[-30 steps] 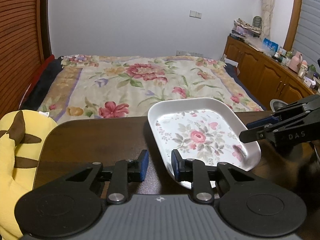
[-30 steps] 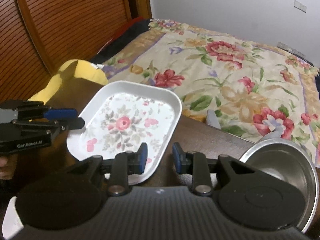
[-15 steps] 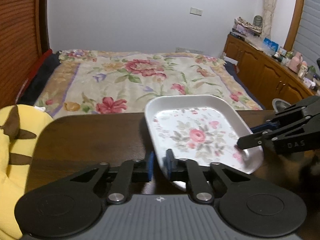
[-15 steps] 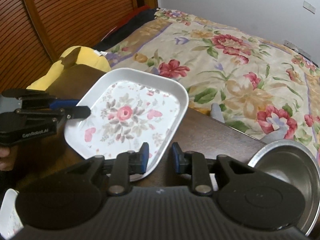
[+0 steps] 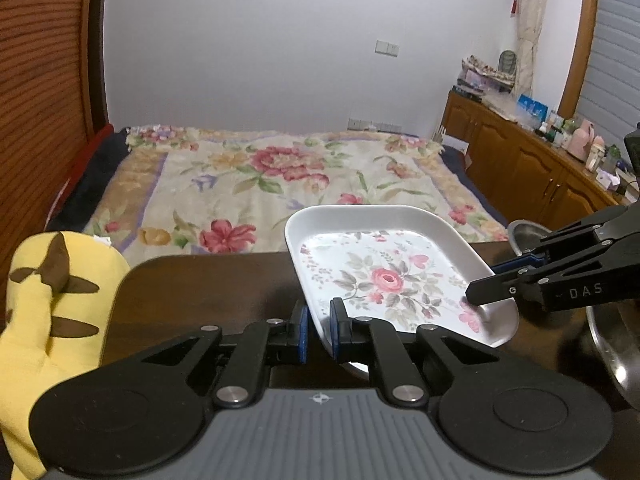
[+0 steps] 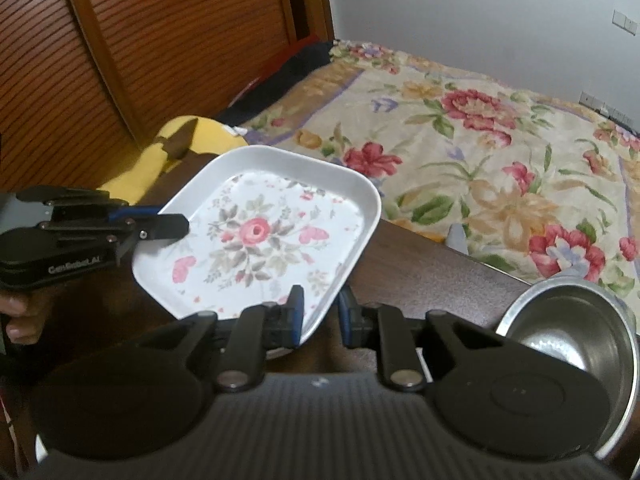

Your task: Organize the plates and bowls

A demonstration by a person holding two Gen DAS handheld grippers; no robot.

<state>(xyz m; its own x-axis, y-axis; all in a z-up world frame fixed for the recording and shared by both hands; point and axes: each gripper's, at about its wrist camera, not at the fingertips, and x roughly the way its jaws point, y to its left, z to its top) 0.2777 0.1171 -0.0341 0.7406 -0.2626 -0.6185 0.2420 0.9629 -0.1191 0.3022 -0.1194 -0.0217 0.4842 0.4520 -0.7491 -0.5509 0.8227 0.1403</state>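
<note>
The floral plate (image 5: 394,276) is being carried by both grippers at once, so the step in hand is judged to be the lifting and moving of this plate toward wherever the dishes are to be gathered. The left gripper (image 5: 318,330) is clamped on the plate's near left rim, its blue pads pressed to either side of the raised edge; in the right wrist view the same gripper (image 6: 176,227) is seen reaching in from the left, with part of a hand (image 6: 16,316) on its handle. The right gripper (image 6: 320,314) is set astride the plate's near right rim, and its jaws have just been closing with that rim between them; the left pad is pressed to the inside of the rim, and the grip is judged to be made. The plate is held tilted above the dark wooden table (image 5: 208,280), near its far edge, with the flowered bedspread (image 5: 256,176) beyond. A steel bowl (image 6: 572,328) stands on the table to the right, just beside the right gripper. Both grippers are pointed forward and downward. The next move is judged to call for both hands to be kept level with each other, so that the plate is neither twisted nor slipped from the pads. A yellow cushion (image 5: 44,304) lies at the table's left.
</note>
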